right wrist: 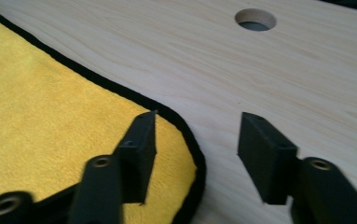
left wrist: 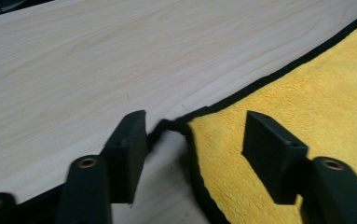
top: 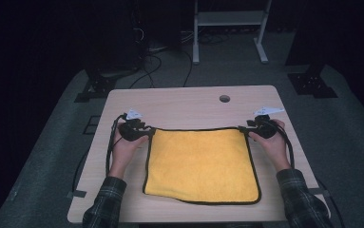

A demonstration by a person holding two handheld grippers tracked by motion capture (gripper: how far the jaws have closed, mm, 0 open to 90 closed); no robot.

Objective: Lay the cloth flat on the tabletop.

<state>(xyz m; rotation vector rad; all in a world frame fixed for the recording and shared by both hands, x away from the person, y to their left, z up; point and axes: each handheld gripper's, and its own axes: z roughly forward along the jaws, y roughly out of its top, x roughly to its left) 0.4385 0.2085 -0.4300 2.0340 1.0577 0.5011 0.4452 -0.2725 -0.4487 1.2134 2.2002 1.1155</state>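
Observation:
A yellow cloth (top: 201, 164) with a black hem lies flat on the wooden table (top: 184, 104). My left gripper (top: 147, 130) is at the cloth's far left corner (left wrist: 185, 126). It is open, and the corner lies between its two black jaws, which straddle the hem (left wrist: 260, 79). My right gripper (top: 244, 128) is at the far right corner (right wrist: 185, 135), also open. One of its jaws hangs over the yellow cloth (right wrist: 50, 116) and the other over bare wood. A hand holds each gripper.
A round cable hole (top: 224, 98) (right wrist: 255, 19) sits in the table beyond the cloth. Bare wood lies on every side of the cloth. Behind the table stand a white frame (top: 229, 28) and dark stands with cables on the floor.

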